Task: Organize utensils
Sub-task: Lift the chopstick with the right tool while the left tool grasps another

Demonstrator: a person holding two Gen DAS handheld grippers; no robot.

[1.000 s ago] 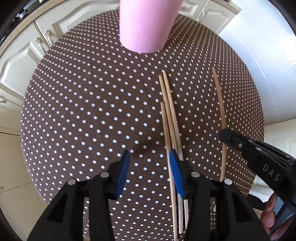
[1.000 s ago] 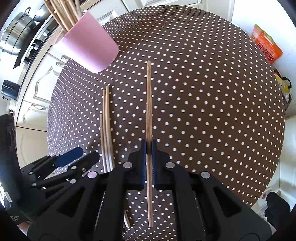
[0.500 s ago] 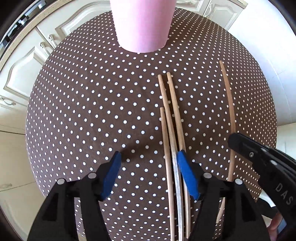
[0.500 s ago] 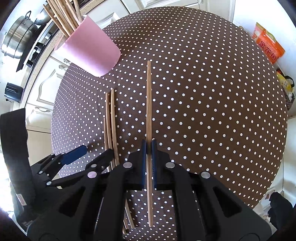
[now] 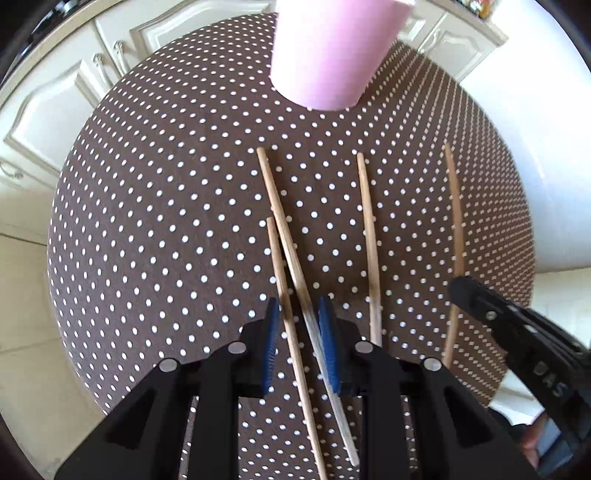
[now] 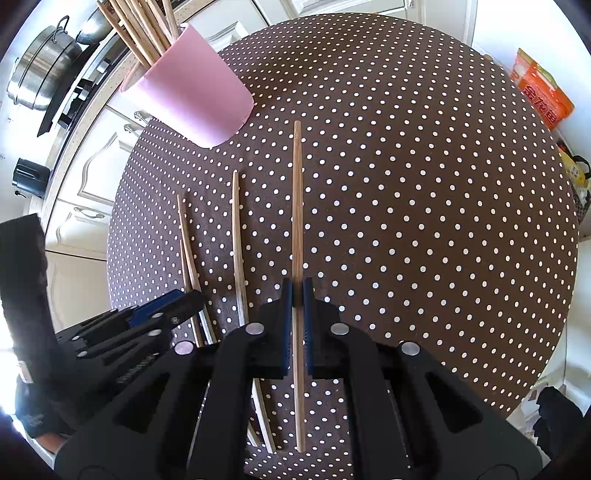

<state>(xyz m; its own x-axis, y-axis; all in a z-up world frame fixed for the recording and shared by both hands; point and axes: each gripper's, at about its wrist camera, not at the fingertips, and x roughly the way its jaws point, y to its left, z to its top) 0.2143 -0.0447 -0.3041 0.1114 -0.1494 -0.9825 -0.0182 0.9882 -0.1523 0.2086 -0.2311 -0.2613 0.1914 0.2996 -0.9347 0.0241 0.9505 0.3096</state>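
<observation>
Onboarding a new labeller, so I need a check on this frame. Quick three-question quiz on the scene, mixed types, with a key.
1. True or false: the right gripper is shut on a single chopstick.
2. Pick one. The pink cup holds: A spoons; B a bundle of chopsticks; C nothing.
3. Count: in the right wrist view, how many chopsticks are outside the cup, including the one being held?

Key: 1 true; 2 B; 3 four.
</observation>
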